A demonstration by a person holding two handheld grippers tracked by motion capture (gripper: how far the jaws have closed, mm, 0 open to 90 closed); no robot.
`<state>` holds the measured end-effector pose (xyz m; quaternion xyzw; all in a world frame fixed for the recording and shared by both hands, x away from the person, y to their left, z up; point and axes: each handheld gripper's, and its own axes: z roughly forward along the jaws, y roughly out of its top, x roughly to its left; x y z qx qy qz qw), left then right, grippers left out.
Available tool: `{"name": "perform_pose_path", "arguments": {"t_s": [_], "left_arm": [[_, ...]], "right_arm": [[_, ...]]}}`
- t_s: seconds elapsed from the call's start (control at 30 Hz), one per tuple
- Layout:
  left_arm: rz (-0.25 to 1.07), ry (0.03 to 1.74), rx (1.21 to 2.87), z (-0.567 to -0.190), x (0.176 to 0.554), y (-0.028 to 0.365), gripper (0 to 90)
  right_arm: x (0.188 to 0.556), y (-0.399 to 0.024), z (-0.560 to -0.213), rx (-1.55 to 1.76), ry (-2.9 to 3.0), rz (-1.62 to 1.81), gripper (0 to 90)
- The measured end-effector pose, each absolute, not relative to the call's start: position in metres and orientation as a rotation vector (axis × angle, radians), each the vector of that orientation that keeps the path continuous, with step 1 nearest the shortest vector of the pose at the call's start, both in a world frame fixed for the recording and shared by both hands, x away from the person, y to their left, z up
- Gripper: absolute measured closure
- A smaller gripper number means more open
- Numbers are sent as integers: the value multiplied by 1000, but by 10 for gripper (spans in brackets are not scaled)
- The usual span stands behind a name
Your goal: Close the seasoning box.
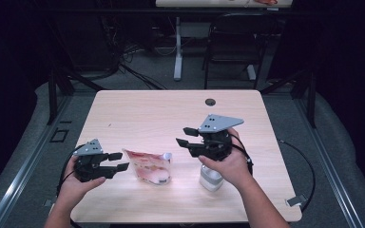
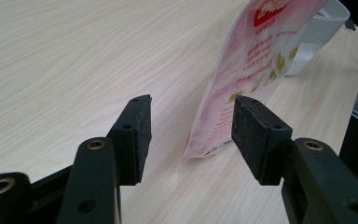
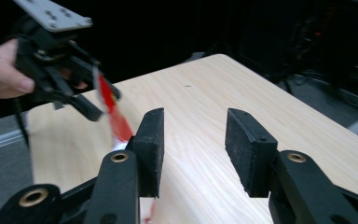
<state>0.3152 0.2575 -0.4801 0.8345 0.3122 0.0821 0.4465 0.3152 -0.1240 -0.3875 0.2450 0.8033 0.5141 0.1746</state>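
Hiding behind the right hand-held gripper [image 1: 186, 137], most of the white container [image 1: 211, 179].

Dark room, grey carpet [image 1: 24, 156], black chair [image 1: 233, 42] behind wooden table [image 1: 147, 109].

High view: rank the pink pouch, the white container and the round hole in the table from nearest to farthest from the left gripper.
From the left gripper, jaws open:
1. Pink pouch, standing just off its jaws, toward the table's middle.
2. White container, farther along the near edge, under the right hand.
3. Round hole, at the table's far side, farthest.
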Motion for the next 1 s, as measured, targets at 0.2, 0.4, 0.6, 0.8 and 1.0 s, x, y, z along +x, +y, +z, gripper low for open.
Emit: {"name": "perform_pose_path", "arguments": {"t_s": [0.2, 0.4, 0.6, 0.8, 1.0], "left_arm": [[216, 799, 2060, -479, 315, 265, 478], [234, 833, 2050, -481, 318, 271, 479], [247, 859, 2053, -484, 319, 273, 481], [248, 867, 2050, -485, 320, 274, 481], [254, 872, 2049, -486, 320, 275, 481]], "right_arm": [[316, -142, -390, 757, 2229, 1400, 594], [321, -174, -397, 902, 2144, 1382, 685], [324, -197, -403, 993, 2097, 1347, 749], [327, -213, -412, 1068, 2062, 1324, 798], [329, -227, -423, 1139, 2045, 1274, 847]]}}
